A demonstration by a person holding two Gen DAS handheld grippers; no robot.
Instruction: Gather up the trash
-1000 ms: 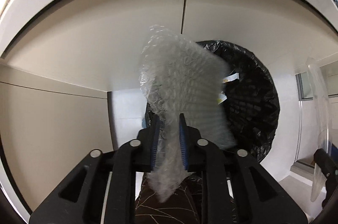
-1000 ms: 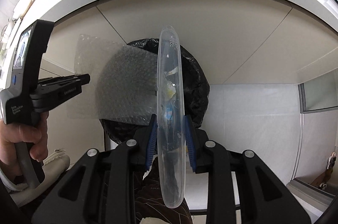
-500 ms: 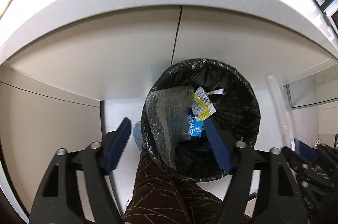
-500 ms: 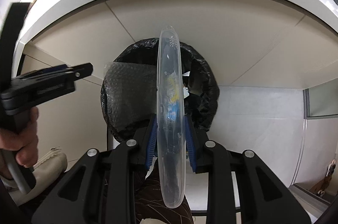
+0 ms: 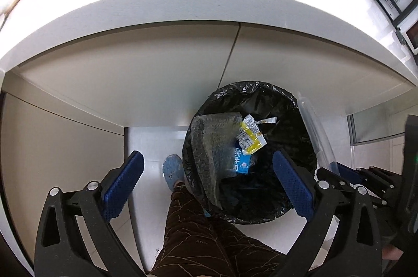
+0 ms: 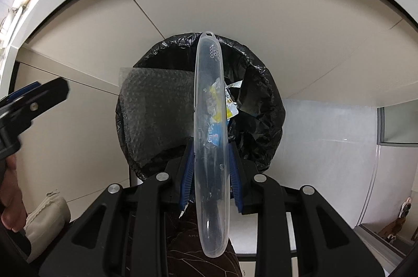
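The right gripper [image 6: 209, 172] is pointing down over the bin [image 6: 271, 120], and its fingers [image 6: 188, 172] are pressing from both sides on a clear plastic case [image 6: 209, 136]. The case is long and narrow, so it is being held on edge near its lower half, with the rounded end that has small holes reaching out over the mouth of the bin. I judge that it is held this way so that it can fall straight inside once the fingers let go. It is not yet released.

The left gripper [image 5: 207, 184] is also looking down at the bin [image 5: 263, 94]. Its fingers [image 5: 122, 185] have just been opening and are now standing wide apart with nothing between them. The bubble wrap [image 5: 211, 154] is lying inside the bin, leaning on the wall at the near left edge, with its lower end sticking up over the rim there. It looks light and springy, so it may not settle deeper by itself.

Deeper in the black liner are lying a yellow packet [image 5: 249, 137] and a blue carton [image 5: 241, 162], partly under the wrap. The bin is standing on the floor [image 5: 149, 143] close to the cabinet [image 5: 156, 73], beside the person's shoe [image 5: 171, 169], probably so that trash can drop in from above.
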